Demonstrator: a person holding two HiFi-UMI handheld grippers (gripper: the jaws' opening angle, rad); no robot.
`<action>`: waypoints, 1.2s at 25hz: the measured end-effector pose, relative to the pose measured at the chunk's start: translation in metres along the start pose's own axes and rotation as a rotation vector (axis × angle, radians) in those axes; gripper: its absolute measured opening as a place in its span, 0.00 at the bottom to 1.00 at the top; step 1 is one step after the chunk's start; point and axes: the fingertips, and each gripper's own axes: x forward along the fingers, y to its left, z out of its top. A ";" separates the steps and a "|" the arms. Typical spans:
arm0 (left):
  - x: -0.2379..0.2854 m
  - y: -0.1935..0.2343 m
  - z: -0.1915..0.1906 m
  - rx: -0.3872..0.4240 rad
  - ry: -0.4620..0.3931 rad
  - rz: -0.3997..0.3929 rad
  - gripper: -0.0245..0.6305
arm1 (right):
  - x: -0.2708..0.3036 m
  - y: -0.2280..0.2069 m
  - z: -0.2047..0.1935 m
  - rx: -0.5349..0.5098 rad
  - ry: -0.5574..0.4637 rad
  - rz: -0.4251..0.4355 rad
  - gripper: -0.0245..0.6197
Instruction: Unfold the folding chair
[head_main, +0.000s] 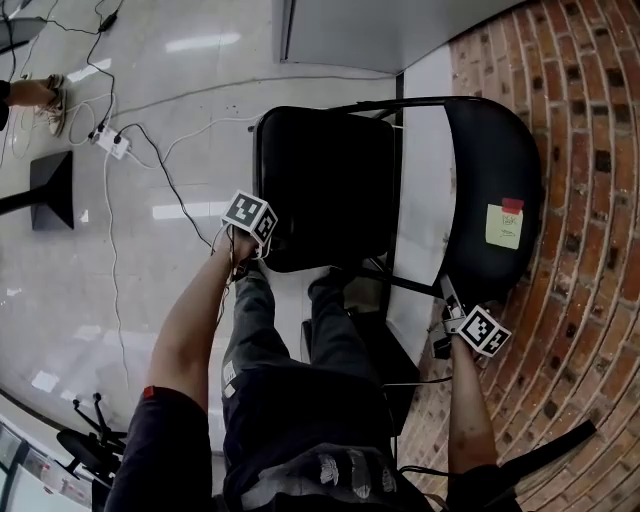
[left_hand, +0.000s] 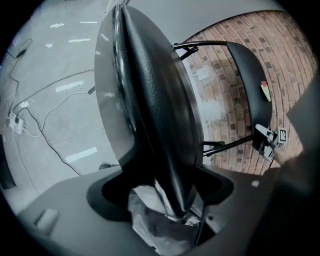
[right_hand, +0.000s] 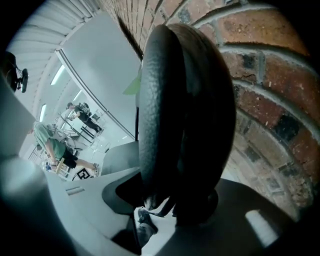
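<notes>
Brick wall (head_main: 590, 150) crowds the folding chair (head_main: 320, 180) at three o'clock. A power strip (head_main: 112, 143) and loose cables (head_main: 150, 175) trail over the floor (head_main: 180, 90) at ten o'clock, and my legs (head_main: 290, 370) stand at six. My left gripper (head_main: 262, 250) is released, and the edge of the seat (left_hand: 155, 115) runs loose between its jaws. My right gripper (head_main: 450, 295) is clenched on the rim of the backrest (right_hand: 185, 110), at the chair's five o'clock. A yellow note (head_main: 504, 226) is at one o'clock from it.

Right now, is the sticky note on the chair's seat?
No, the yellow sticky note is stuck on the backrest, not the seat.
</notes>
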 end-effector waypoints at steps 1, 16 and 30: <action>0.001 0.003 -0.002 -0.004 0.004 -0.002 0.61 | 0.001 0.003 -0.001 -0.008 0.004 0.003 0.29; 0.010 0.047 -0.010 0.049 0.046 -0.008 0.64 | 0.017 0.018 -0.018 0.046 0.046 0.009 0.28; 0.010 0.083 -0.011 0.103 0.080 0.050 0.67 | 0.028 0.042 -0.032 0.052 0.032 0.027 0.26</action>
